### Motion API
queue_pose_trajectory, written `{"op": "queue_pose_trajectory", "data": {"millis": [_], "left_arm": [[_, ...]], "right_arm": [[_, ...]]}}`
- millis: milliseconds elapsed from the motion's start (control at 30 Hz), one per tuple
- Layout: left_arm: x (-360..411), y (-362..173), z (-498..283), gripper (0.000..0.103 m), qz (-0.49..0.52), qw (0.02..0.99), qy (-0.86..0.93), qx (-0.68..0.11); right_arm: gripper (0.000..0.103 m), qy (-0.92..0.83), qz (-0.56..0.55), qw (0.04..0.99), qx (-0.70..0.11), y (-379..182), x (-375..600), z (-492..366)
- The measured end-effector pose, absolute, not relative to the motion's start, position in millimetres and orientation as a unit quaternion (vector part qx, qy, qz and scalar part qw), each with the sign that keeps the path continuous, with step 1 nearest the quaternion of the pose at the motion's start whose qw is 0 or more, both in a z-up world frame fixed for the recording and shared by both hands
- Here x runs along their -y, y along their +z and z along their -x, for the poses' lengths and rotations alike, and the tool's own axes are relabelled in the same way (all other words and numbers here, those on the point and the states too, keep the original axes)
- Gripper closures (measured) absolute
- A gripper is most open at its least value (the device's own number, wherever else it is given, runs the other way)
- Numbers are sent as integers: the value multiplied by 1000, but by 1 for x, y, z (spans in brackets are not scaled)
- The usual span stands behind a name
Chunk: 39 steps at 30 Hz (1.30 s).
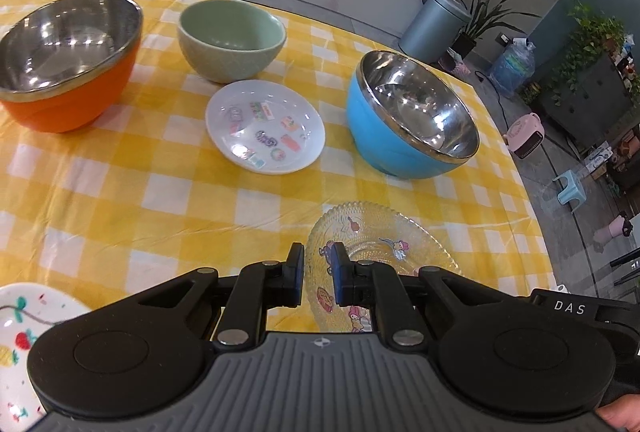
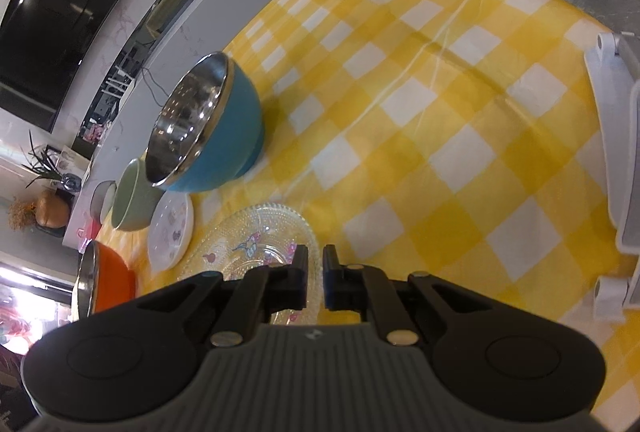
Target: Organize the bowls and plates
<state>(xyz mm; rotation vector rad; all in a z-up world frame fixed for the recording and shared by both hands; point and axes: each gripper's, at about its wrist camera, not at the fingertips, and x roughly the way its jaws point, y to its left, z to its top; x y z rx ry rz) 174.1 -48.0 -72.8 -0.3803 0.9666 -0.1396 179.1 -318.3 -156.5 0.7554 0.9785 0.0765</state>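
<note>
Glass plate (image 1: 384,252), clear with cartoon prints and a beaded rim, lies low in the left wrist view and low centre in the right wrist view, on the yellow checked tablecloth (image 1: 160,192). Both claws clamp its rim: the left gripper (image 1: 318,278) has the near left edge between its pads, and the right gripper (image 2: 315,280) pinches the edge on its side. It looks stiff, slick and breakable, likely light; the raised rim is the sensible hold, kept level.

Beyond it in the left view sit a white printed plate (image 1: 265,126) at centre, a blue bowl (image 1: 412,116) to the right, a green bowl (image 1: 231,40) above centre and an orange bowl (image 1: 68,60) at upper left. All the bowls appear empty. Another printed plate (image 1: 24,320) peeks in at lower left.
</note>
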Motion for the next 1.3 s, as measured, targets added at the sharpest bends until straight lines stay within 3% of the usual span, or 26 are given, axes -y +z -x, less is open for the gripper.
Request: {"op": "queue_pose_trajectory", "data": {"millis": [600,1300], "left_arm": [[10,-46,-121,88,213,874,-38,-434],[-107,-37,-49,88,264,858,89,-432]], "right_arm": [[98,95,-365,803,-461,-146,292,-148],[98,211,-325,796,-465,-137,165,-121]]}}
